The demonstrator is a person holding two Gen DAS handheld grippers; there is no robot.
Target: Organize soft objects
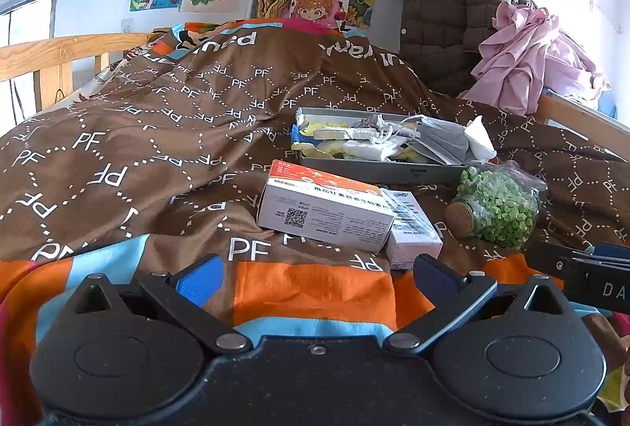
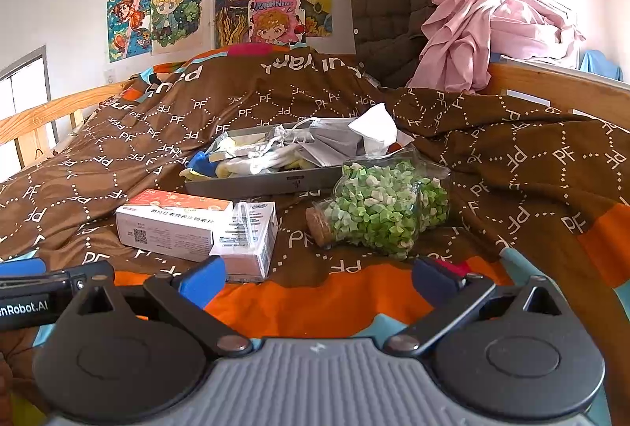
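Matt grey metal tray (image 2: 252,186); cloth bedspread (image 2: 157,134); glossy glass jar (image 2: 386,205), rough cork stopper (image 2: 317,225); wooden rail (image 1: 59,52).

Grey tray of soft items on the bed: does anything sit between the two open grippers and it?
Yes. From the left gripper, the white-and-orange cardboard box and the smaller white carton lie ahead of the grey tray. From the right gripper, the corked glass jar of green paper stars partly blocks it.
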